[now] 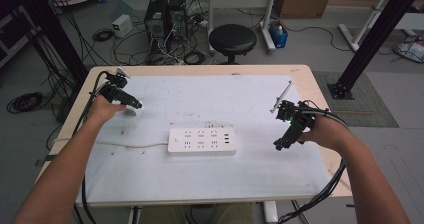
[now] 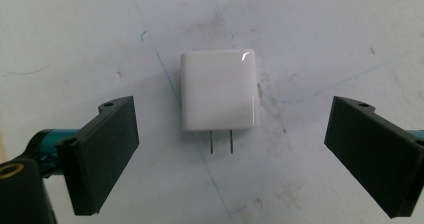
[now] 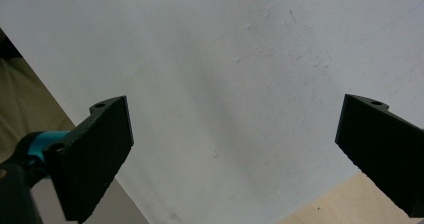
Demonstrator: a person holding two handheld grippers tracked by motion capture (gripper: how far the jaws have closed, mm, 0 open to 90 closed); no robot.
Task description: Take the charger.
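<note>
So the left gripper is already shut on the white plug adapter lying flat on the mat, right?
Not quite. In the left gripper view the left gripper is open, its jaws standing wide apart on either side of the white plug adapter without touching it. The adapter does lie flat on the mat.

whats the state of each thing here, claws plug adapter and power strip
left claw: open, jaws either side of the adapter, not touching it
right claw: open, holding nothing
white plug adapter: lying flat, prongs bare
power strip: flat on the table, sockets free
</note>
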